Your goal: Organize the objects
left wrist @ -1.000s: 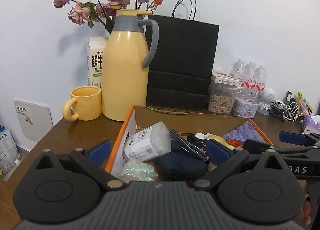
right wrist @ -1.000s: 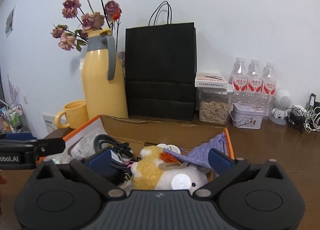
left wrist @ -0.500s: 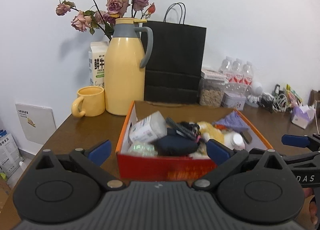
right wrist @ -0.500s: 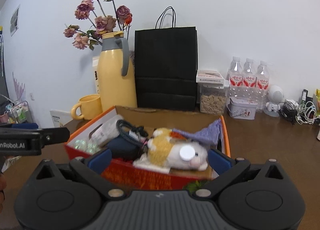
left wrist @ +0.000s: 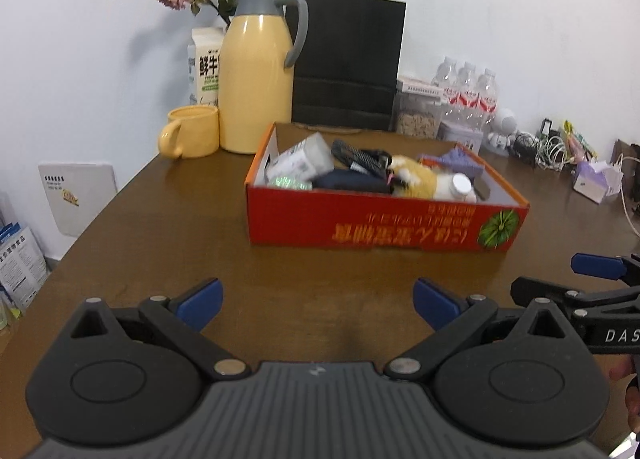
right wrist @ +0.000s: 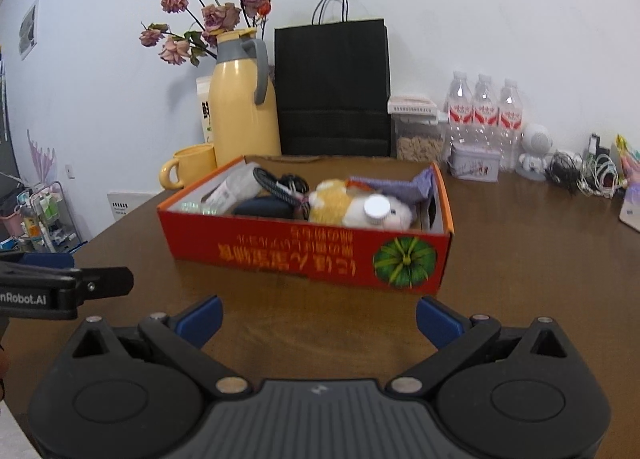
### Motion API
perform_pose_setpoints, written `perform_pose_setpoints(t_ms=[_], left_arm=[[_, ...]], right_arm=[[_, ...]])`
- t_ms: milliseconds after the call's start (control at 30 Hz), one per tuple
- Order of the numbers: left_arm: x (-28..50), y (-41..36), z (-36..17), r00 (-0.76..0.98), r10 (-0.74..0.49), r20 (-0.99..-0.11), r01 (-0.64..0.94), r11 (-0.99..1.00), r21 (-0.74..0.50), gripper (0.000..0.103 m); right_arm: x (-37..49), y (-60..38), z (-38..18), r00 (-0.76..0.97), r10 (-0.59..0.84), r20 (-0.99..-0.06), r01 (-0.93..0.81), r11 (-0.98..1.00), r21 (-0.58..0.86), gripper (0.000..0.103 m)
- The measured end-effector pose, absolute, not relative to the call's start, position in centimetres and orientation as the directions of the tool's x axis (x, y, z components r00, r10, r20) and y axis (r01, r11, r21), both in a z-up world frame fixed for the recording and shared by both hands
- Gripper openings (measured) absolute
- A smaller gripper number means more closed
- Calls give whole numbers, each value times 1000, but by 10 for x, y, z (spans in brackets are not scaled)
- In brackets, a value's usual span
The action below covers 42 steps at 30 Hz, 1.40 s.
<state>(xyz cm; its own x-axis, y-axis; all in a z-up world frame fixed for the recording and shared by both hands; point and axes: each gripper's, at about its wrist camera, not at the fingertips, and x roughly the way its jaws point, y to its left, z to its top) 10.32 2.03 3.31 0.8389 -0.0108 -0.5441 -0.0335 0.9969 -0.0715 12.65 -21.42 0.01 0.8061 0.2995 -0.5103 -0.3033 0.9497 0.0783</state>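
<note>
1. Two claws, both spread wide and both gripping nothing. Your left gripper (left wrist: 316, 301) hangs over bare brown table (left wrist: 168, 243), blue pads well apart, touching nothing.
2. Your right gripper (right wrist: 318, 319) is the same deal: jaws wide, only tabletop between them, near the front wall of the red box (right wrist: 280, 243) but not touching it.
3. That box sits mid-table, ahead of both claws, printed side facing you with the text upside down.
4. Inside it you've got a yellow-and-white plush toy (right wrist: 340, 203) toward the right, a white round cap (right wrist: 377, 206) resting on it, purple cloth (right wrist: 400, 185) behind, a dark pouch (right wrist: 260, 207) and black cable (right wrist: 276, 183) in the middle, and a white bottle (left wrist: 302, 161) lying at the left end.
5. Far side, along the wall: yellow mug (left wrist: 190, 131), yellow thermos jug (left wrist: 256, 79), black paper bag (left wrist: 348, 63), and water bottles (right wrist: 484, 111) off to the right.
</note>
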Motion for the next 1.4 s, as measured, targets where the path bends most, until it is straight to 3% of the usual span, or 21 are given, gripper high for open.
perform_pose_setpoints(t_ms=[1400], left_arm=[[91, 19, 18, 825, 1, -565, -44, 997, -63, 103]], right_arm=[[119, -218, -9, 793, 286, -538, -277, 956, 99, 103]])
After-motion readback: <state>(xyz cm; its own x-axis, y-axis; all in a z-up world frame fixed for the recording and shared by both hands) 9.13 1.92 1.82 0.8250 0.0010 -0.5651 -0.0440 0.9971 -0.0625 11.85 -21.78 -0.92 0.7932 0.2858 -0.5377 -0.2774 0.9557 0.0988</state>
